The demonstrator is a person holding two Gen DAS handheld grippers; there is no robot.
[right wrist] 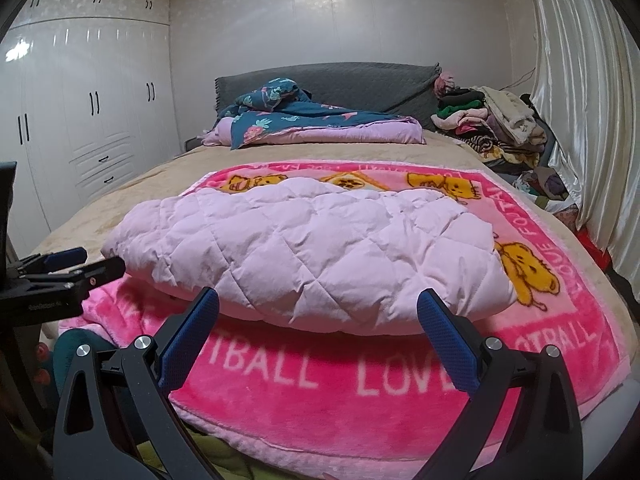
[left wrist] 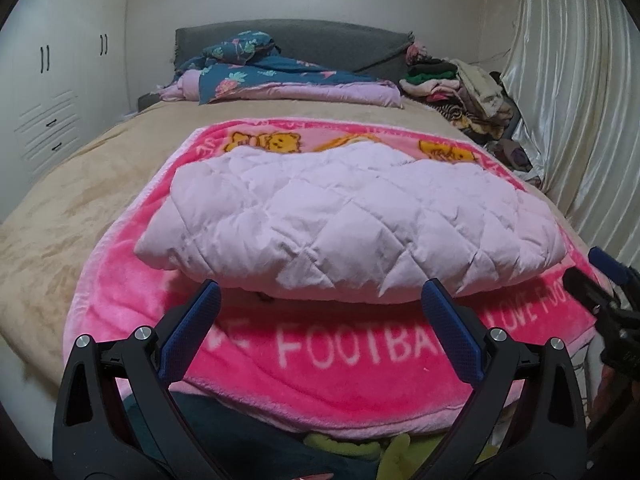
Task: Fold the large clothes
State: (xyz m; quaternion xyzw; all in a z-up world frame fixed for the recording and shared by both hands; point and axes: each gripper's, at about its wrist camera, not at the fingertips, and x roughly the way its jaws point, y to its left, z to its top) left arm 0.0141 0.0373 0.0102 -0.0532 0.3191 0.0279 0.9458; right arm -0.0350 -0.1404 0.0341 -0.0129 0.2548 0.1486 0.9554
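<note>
- Left wrist view: we see left gripper (left wrist: 320, 304) spread, empty, near folded quilted jacket (left wrist: 352, 216) on pink blanket (left wrist: 340, 360).
- Right gripper (right wrist: 320, 312) spread too, empty.

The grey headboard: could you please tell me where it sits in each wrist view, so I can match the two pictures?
Left wrist view: grey headboard at top centre, behind the blue floral bedding.
Right wrist view: headboard upper centre, slightly right and lower.
Shared landmark: the folded lilac quilted coat on the pink blanket.
</note>
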